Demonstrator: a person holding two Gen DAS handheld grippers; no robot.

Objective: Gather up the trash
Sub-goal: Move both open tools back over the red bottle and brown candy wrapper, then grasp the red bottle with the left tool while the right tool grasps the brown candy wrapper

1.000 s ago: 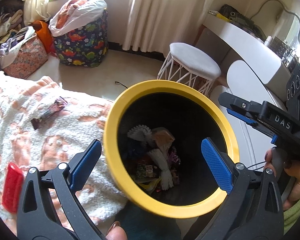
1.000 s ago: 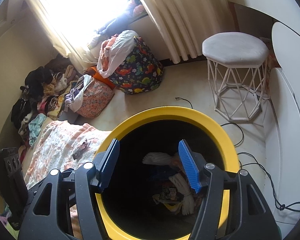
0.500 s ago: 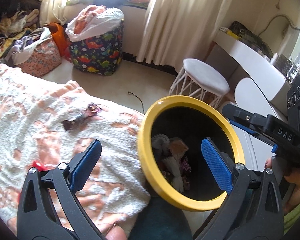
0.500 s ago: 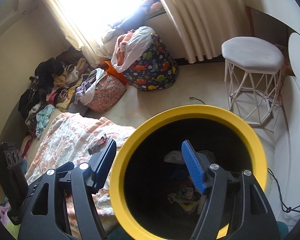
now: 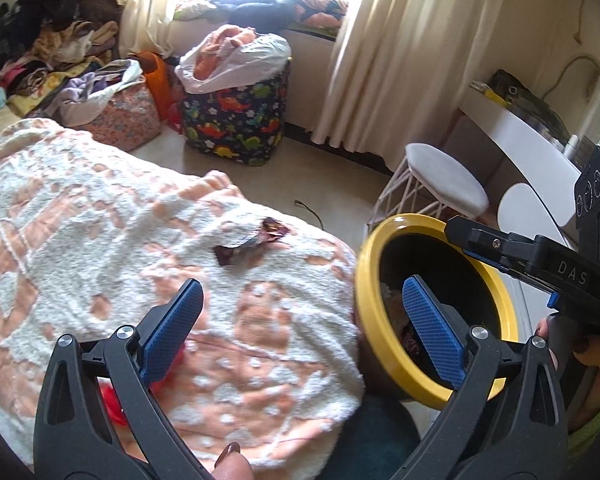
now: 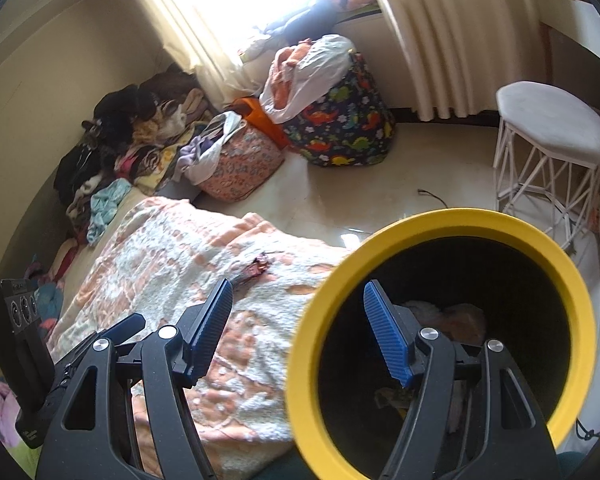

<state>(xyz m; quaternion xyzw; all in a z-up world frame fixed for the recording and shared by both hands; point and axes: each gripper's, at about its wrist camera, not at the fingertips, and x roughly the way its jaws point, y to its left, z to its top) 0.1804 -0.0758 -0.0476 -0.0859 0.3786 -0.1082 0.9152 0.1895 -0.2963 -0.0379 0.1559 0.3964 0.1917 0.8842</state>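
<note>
A black bin with a yellow rim point(image 5: 366, 280) point(image 6: 452, 220) stands beside the bed and holds several pieces of trash. A dark crumpled wrapper point(image 5: 252, 240) point(image 6: 258, 267) lies on the white and peach blanket point(image 5: 100, 220) point(image 6: 172, 248). A red wrapper point(image 5: 112, 398) lies on the blanket behind my left gripper's left finger. My left gripper point(image 5: 300, 332) is open and empty above the blanket's edge, short of the dark wrapper. My right gripper point(image 6: 298, 328) is open and empty, straddling the bin's left rim.
A white wire-frame stool point(image 5: 440, 184) point(image 6: 548, 128) stands on the floor beyond the bin. A dinosaur-print bag point(image 5: 236, 116) point(image 6: 340, 120) and a floral bag point(image 5: 116, 112) sit by the curtains. Clothes pile up at the far left. A white desk point(image 5: 520, 136) is on the right.
Both grippers have swung left, away from the bin opening and over the blanket. The dark wrapper now sits ahead of the left gripper. Both grippers stay open.
</note>
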